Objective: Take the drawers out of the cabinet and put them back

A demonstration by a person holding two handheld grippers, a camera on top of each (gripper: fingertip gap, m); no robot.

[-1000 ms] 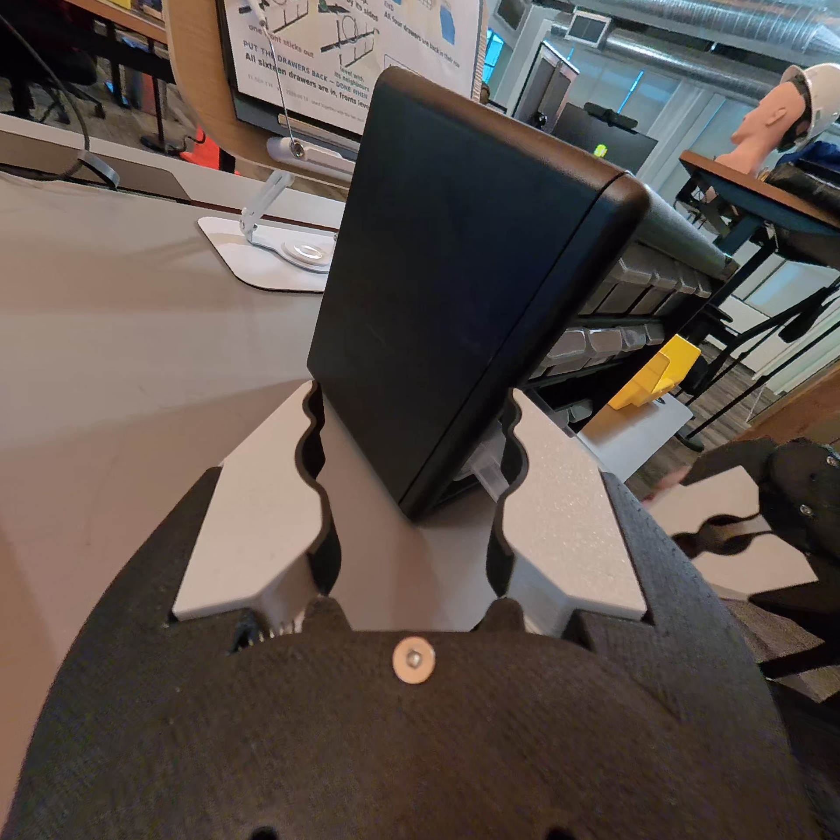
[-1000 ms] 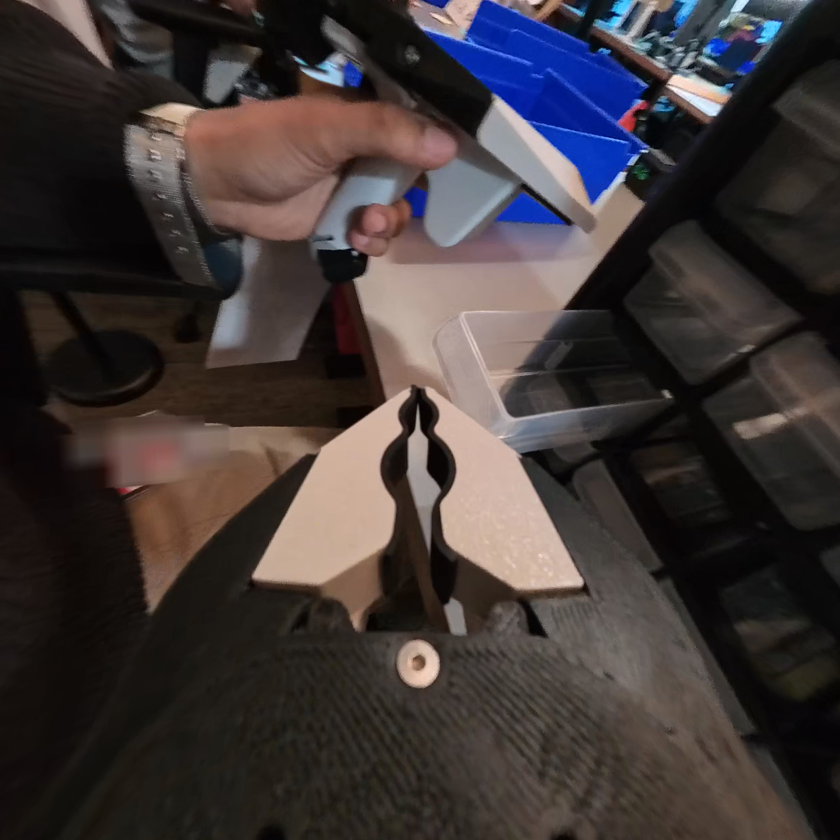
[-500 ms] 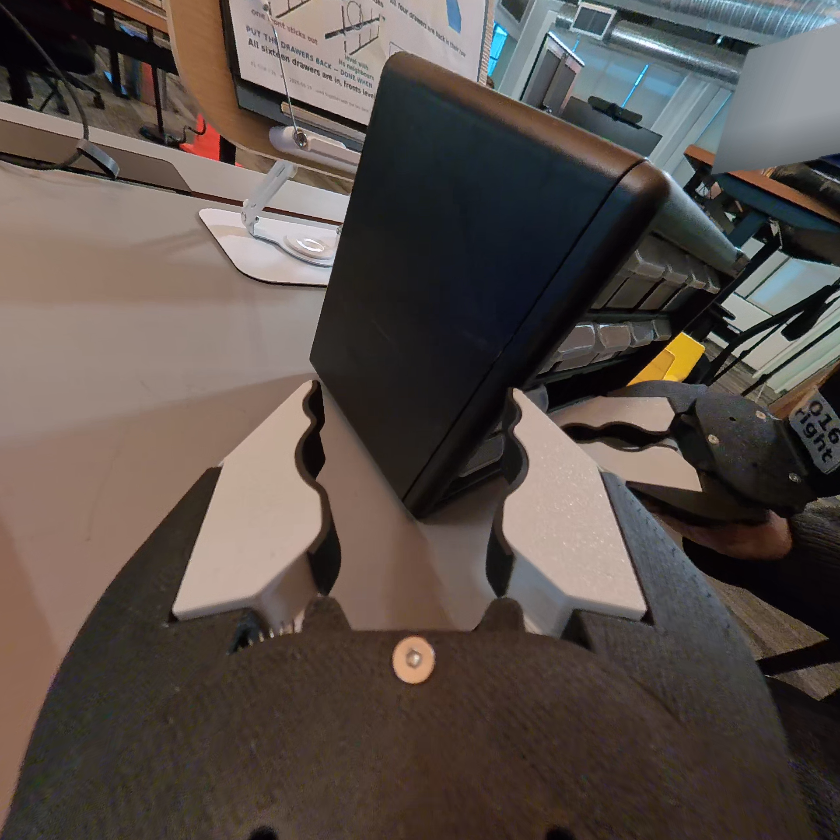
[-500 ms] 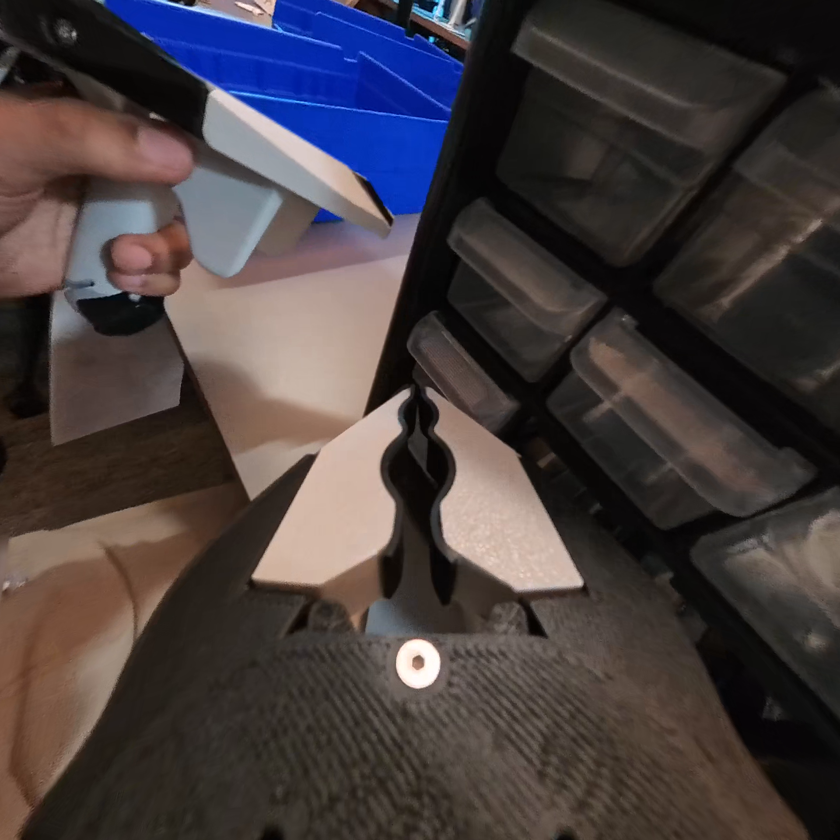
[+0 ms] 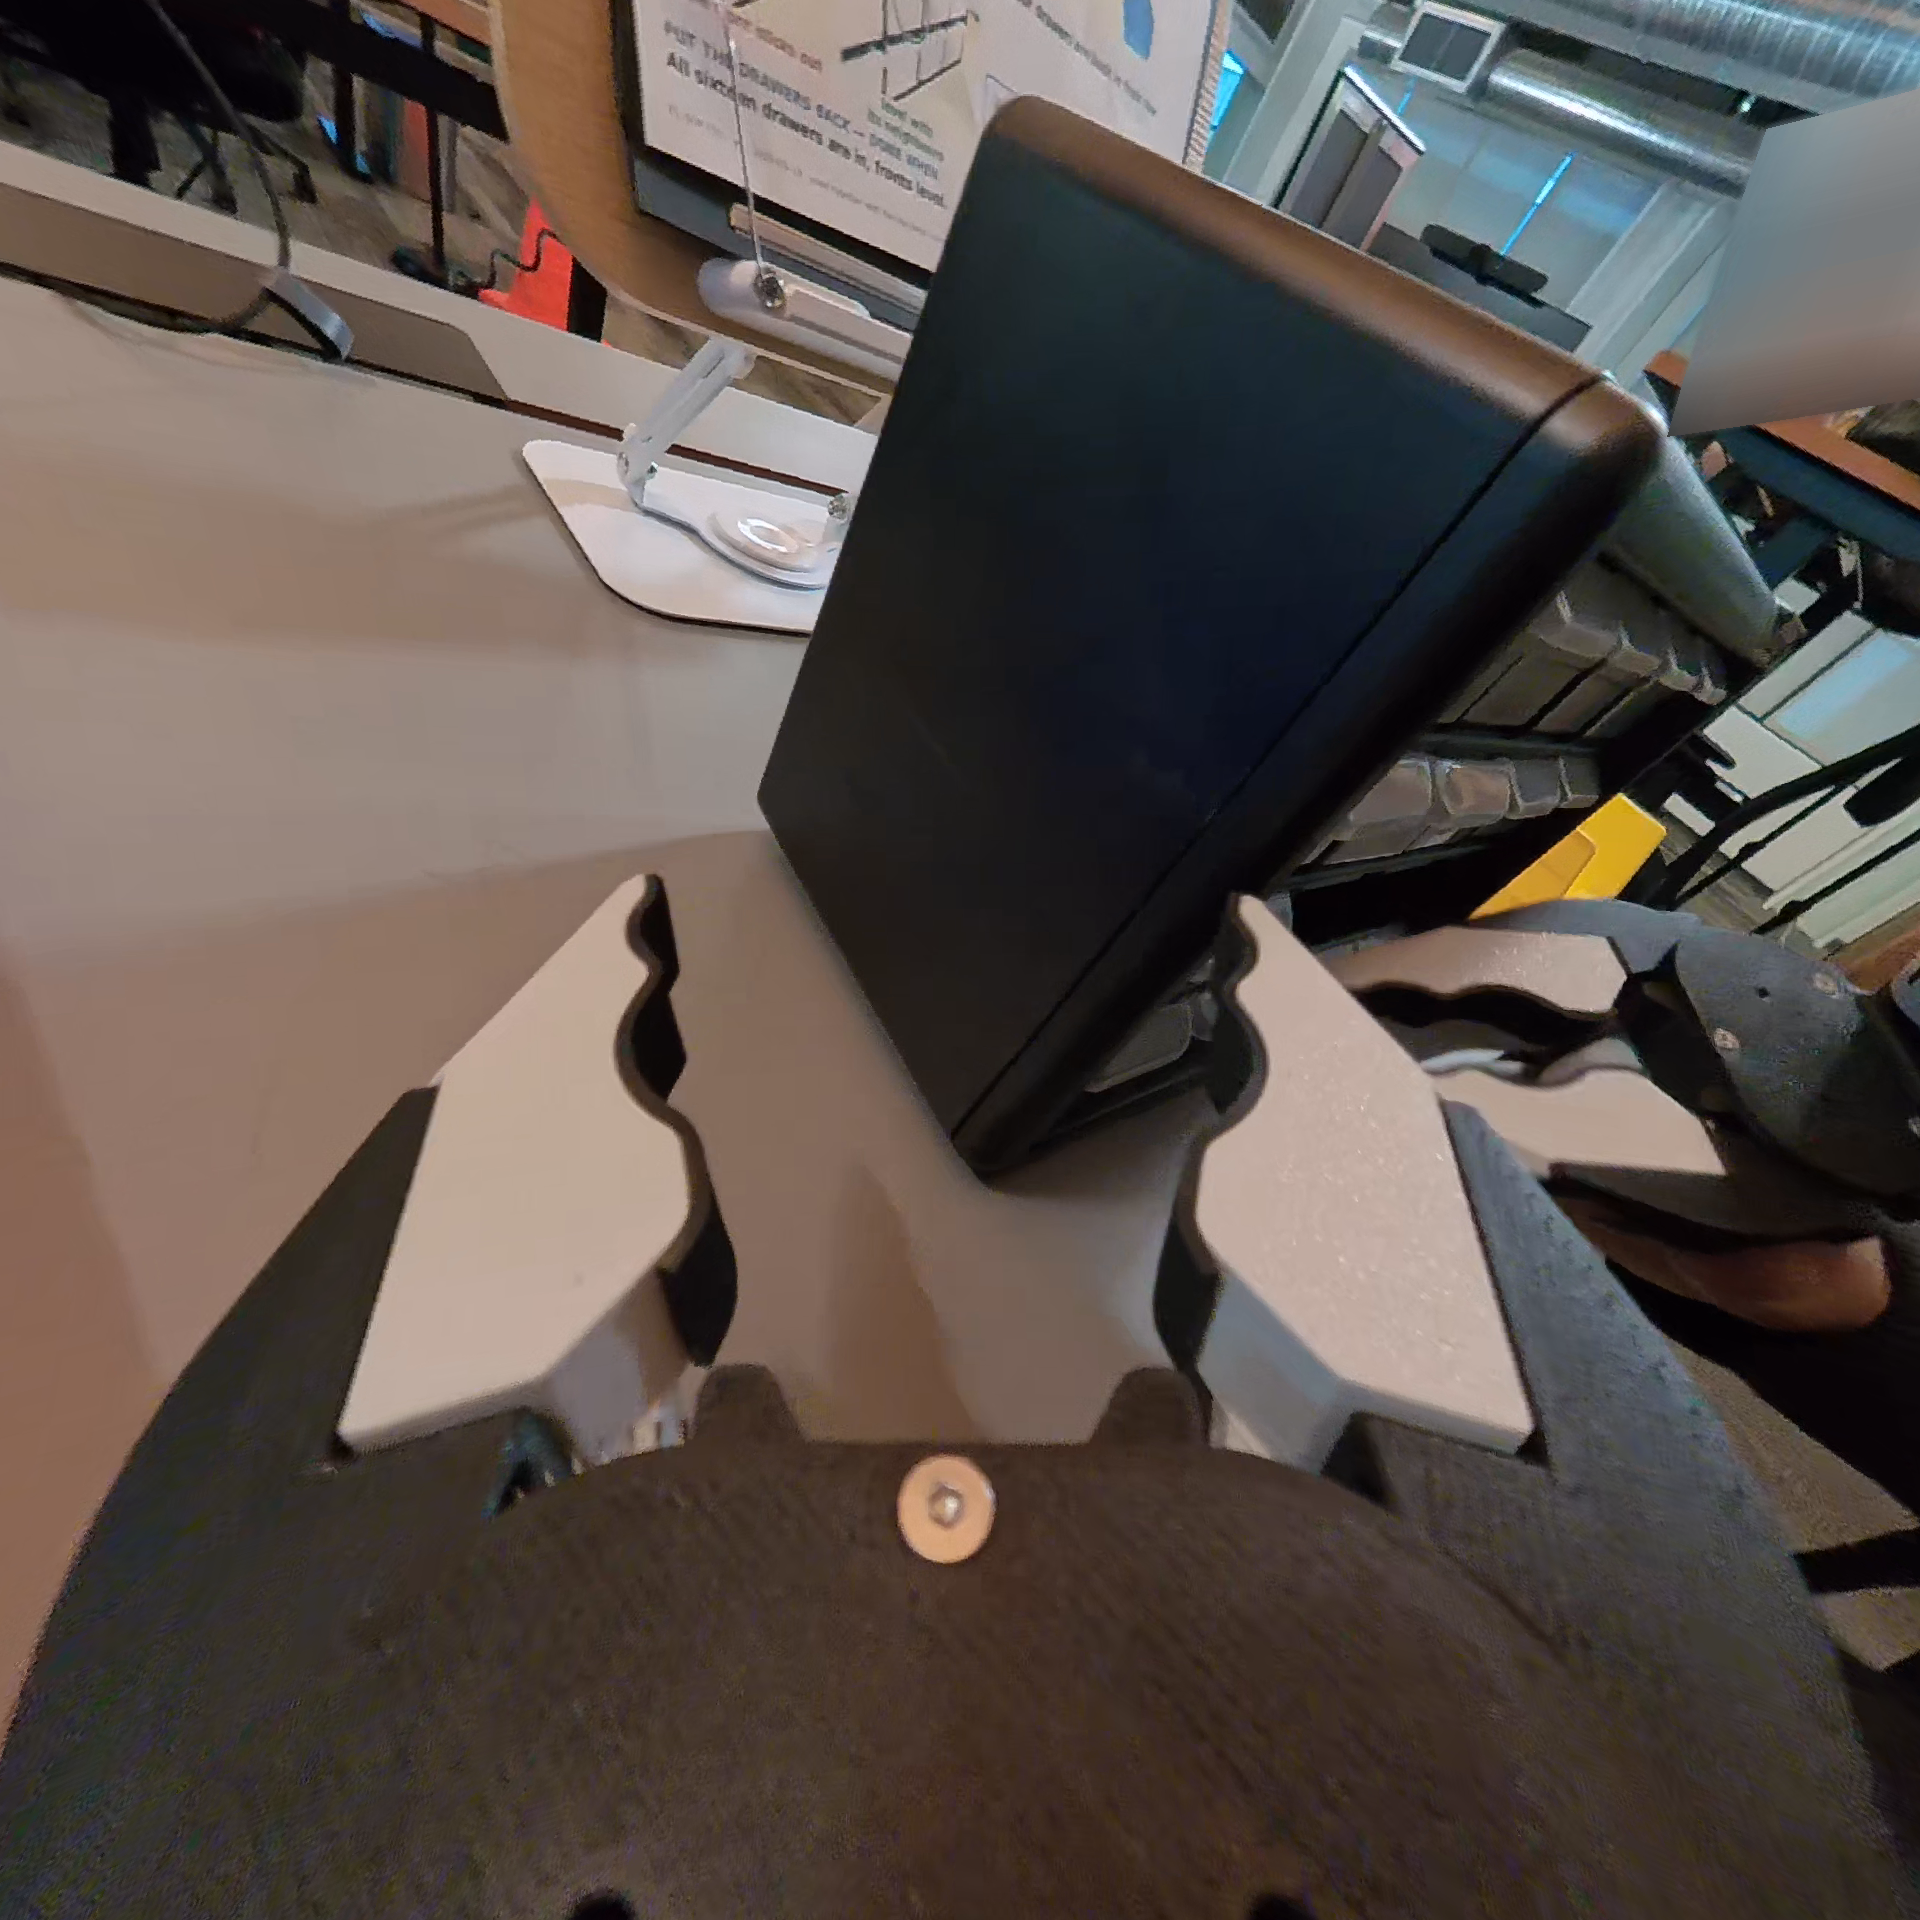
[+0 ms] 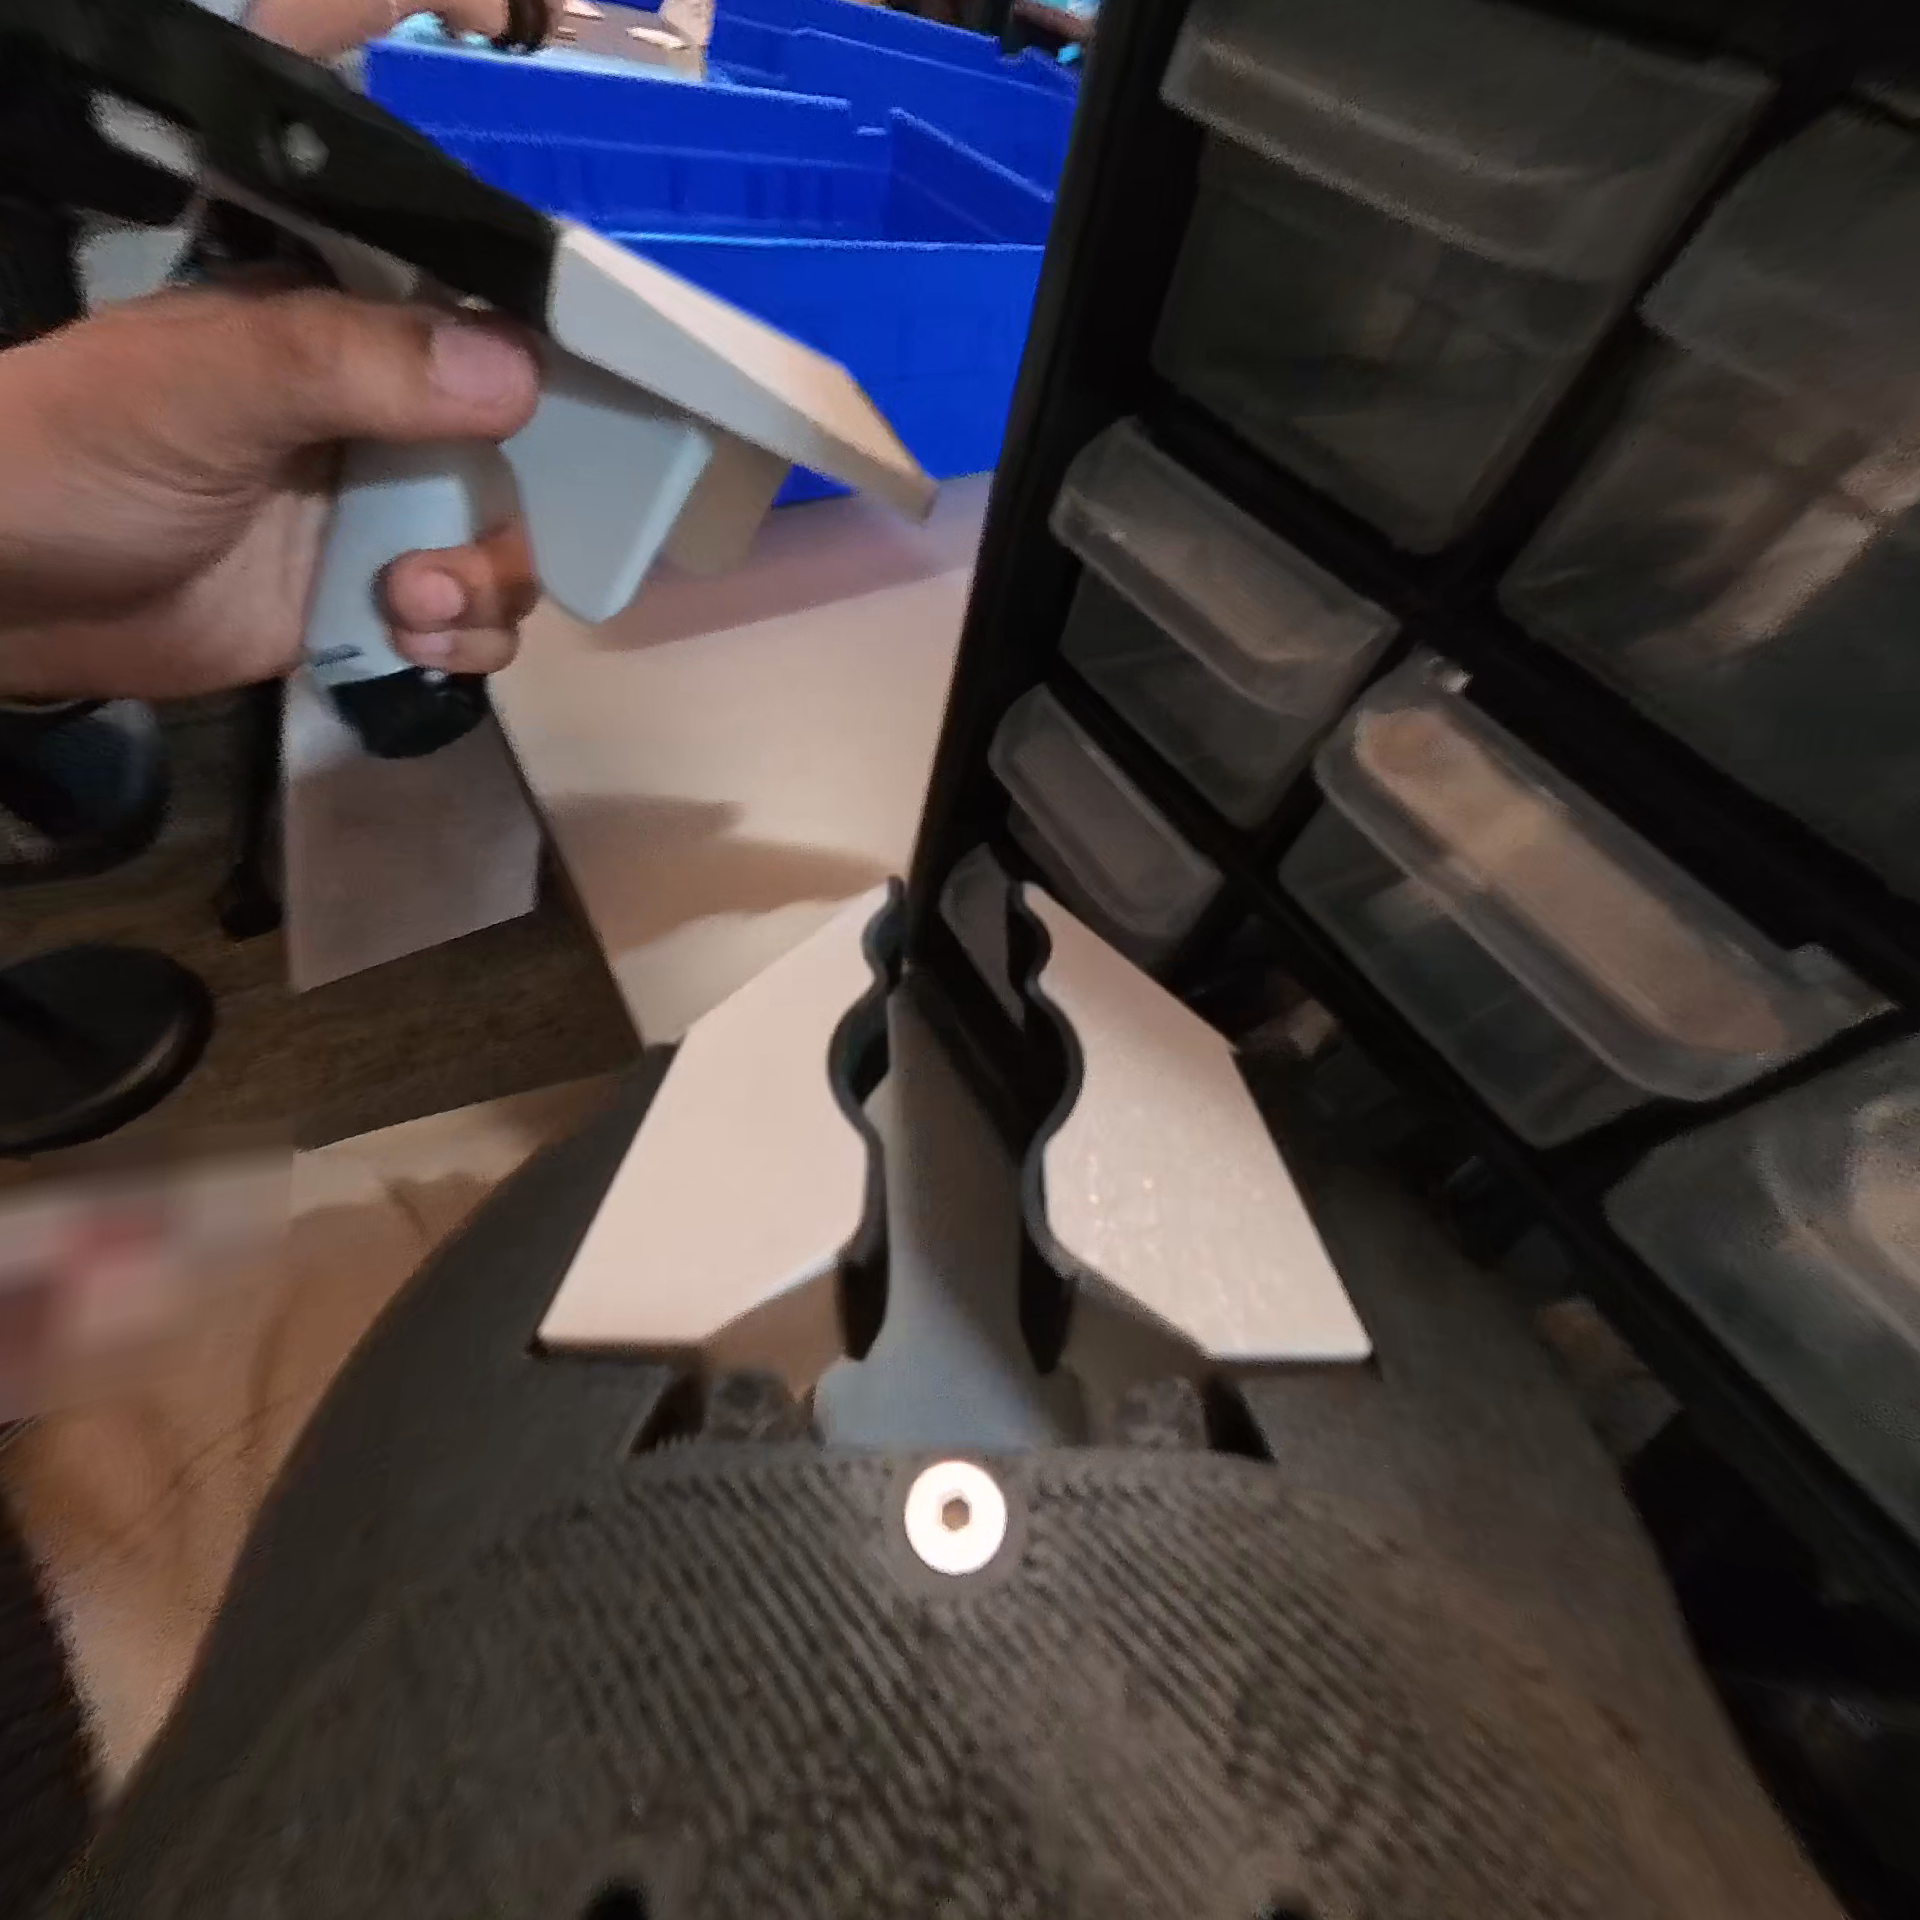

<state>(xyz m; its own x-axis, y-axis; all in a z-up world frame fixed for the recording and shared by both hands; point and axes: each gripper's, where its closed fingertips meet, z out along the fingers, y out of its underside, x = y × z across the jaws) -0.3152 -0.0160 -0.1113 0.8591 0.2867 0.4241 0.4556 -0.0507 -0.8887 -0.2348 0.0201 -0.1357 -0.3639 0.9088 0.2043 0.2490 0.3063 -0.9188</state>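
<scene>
The black cabinet (image 5: 1143,582) stands on the table, tilted, with its bare side toward my left gripper (image 5: 940,904). That gripper is open wide and empty, and the cabinet's lower front corner sits between its fingers. In the right wrist view the cabinet front (image 6: 997,520) holds several clear drawers (image 6: 1216,634), all pushed in. My right gripper (image 6: 956,904) is open a little, its tips at the cabinet's left frame and the lowest left drawer (image 6: 971,914). The right gripper also shows in the left wrist view (image 5: 1496,997). A hand holds the left gripper (image 6: 727,395).
The beige table (image 5: 312,675) carries a white stand (image 5: 727,540) with an instruction sheet behind the cabinet. Blue bins (image 6: 831,229) stand past the cabinet's left side. A yellow bin (image 5: 1569,862) lies beyond the cabinet front. The table edge and floor (image 6: 416,997) are close.
A drawer that stuck out of the bottom left slot is now in. My right gripper came up to that corner and opened from shut. The left gripper barely moved.
</scene>
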